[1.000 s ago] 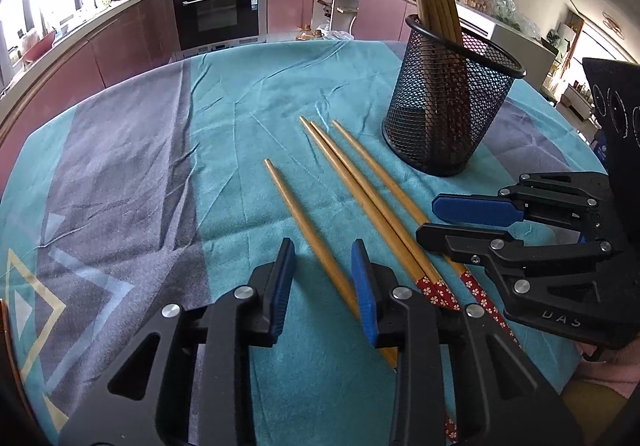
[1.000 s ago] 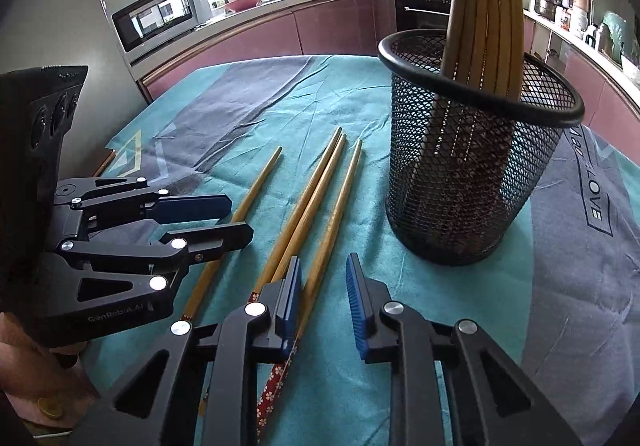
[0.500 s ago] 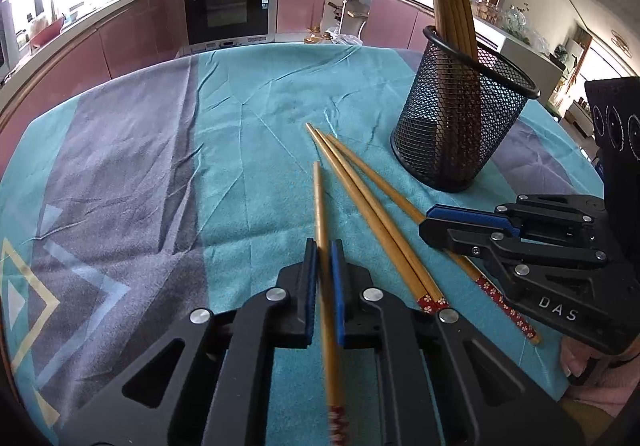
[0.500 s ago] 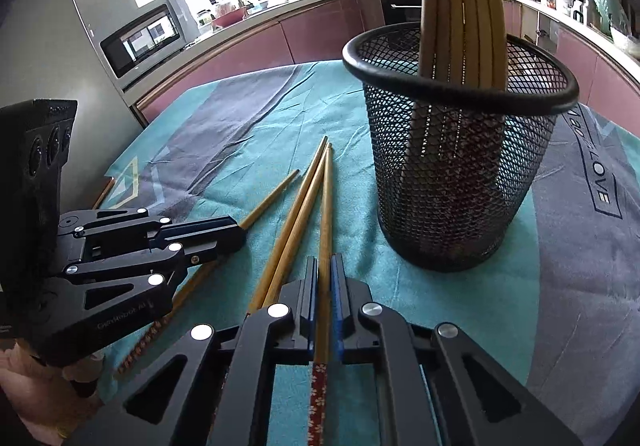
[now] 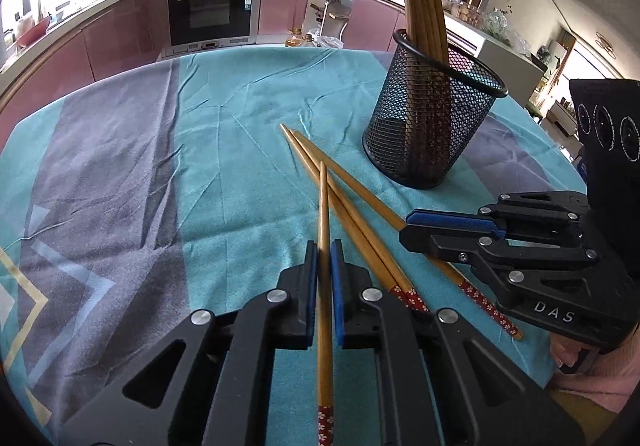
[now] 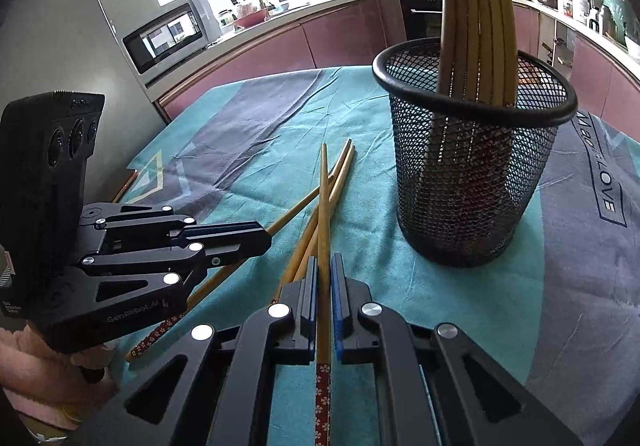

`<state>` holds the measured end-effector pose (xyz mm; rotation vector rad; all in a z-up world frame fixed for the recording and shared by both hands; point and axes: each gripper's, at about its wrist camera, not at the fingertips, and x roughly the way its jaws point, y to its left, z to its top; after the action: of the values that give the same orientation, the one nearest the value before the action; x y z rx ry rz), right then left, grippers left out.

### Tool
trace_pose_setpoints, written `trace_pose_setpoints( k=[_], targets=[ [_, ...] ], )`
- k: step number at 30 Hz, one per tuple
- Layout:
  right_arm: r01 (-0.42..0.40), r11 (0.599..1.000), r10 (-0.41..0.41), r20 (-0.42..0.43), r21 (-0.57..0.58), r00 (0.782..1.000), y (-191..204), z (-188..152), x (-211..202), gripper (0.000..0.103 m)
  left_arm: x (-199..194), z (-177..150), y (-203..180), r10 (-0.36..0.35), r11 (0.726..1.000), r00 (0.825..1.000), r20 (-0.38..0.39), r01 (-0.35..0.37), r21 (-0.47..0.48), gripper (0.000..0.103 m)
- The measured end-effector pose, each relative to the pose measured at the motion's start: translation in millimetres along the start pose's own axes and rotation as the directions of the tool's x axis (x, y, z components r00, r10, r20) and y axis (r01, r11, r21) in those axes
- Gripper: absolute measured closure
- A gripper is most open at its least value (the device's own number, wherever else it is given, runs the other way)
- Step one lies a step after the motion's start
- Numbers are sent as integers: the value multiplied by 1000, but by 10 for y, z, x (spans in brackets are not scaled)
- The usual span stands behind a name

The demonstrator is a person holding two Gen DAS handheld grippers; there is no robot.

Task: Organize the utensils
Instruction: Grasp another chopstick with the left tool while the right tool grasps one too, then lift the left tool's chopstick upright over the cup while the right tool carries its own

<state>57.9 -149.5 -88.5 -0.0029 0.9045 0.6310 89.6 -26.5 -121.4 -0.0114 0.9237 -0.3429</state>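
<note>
While each chopstick sits pinched near its patterned end, one in the closed left gripper point(image 5: 324, 286) and one in the closed right gripper point(image 6: 324, 298), their long tips could swing and snag the mesh holder point(image 6: 472, 182) rim. Two more chopsticks point(image 5: 360, 230) lie on the teal cloth point(image 5: 240, 150) beside it; the holder already stands several upright.

Both wrist cameras look down, close over the table point(image 5: 120, 166), sharing the mesh cup point(image 5: 432, 126) point(image 6: 472, 182), probably mid-table.
</note>
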Motion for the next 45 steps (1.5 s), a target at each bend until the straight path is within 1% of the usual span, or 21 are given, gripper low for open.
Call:
trace_pose_setpoints(
  k=[5,7,10,13,15,18,22,30,36,45],
  targets=[
    [5,1000,-5,-24,-15,1000,13,4,52,97,52,-14,-5,-5,1000,1000,-30,6,20,94],
    [12,1000,-12,-32,-20,999,22,13,81,97,64,-8,-3,-12,1000,999,-35,12,26,91],
    [10,1000,-10,-40,-21,999,19,20,117,95,82,10,-14,-13,999,999,-41,15,39,91],
    [5,1000,-6,-38,-22,999,27,27,126,96,99,27,-30,-10,999,999,-43,12,43,91],
    [1,1000,-2,-33,-21,999,27,22,119,97,95,40,-27,-3,999,999,-43,5,34,95],
    [-6,1000,6,-11,-21,1000,17,15,38,97,70,46,-14,-13,1000,999,-38,14,22,96],
    [-15,1000,16,18,-17,1000,1,42,-98,97,-29,65,-22,-33,999,999,-15,33,22,96],
    [-25,1000,26,94,-14,995,-11,80,-387,97,-303,157,-64,-76,997,996,56,75,21,96],
    [-37,999,37,136,-1,990,-38,106,-545,97,-474,211,-87,-120,993,988,94,118,22,96],
    [-52,998,48,193,18,980,-90,129,-755,97,-711,312,-125,-185,983,972,142,181,41,96]
  ],
)
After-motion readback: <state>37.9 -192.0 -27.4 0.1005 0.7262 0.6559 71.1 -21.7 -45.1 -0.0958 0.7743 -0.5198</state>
